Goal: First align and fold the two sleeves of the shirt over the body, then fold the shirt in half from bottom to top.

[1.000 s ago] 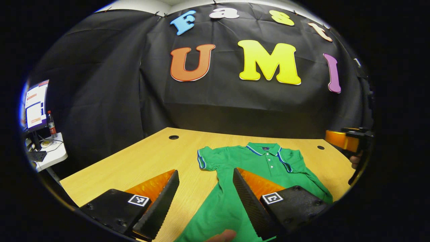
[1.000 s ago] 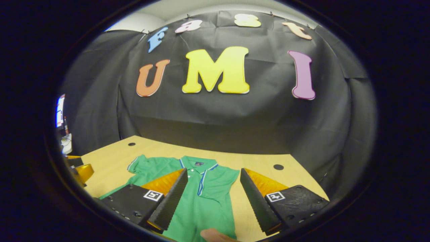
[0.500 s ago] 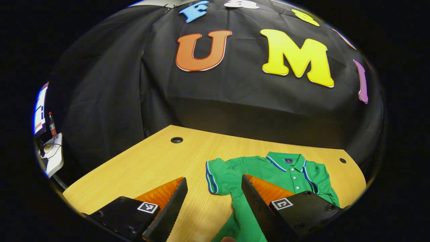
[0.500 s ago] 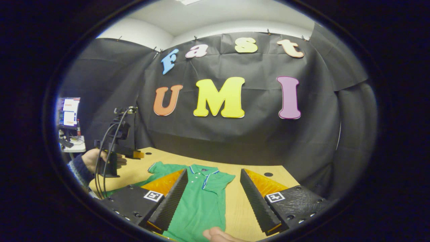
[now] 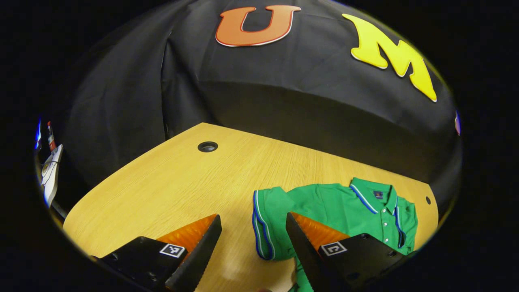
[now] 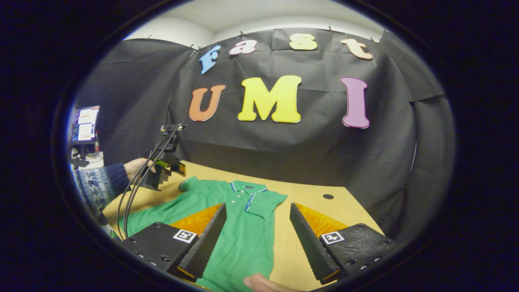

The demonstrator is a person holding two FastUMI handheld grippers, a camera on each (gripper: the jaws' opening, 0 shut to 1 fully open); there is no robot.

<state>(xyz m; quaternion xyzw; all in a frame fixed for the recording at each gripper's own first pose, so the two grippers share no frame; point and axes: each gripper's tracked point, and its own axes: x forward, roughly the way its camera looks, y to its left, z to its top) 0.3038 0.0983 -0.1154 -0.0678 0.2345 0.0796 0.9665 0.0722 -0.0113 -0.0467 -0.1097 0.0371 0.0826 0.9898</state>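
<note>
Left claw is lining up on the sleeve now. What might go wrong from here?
1. The left claw is open with the blue-trimmed sleeve partly behind one finger; closing here may catch only the cuff edge, which could slip out.
2. The green shirt lies loose on the smooth wooden table, so dragging the sleeve may shift the whole body.
3. The right claw hovers open over the shirt and could snag it.

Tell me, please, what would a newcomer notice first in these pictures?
The bright green polo shirt stands out first, spread flat on the wooden table with both sleeves still unfolded. Next, the left gripper hangs open just before the shirt's left sleeve, and the right gripper is open over the shirt's body.
</note>
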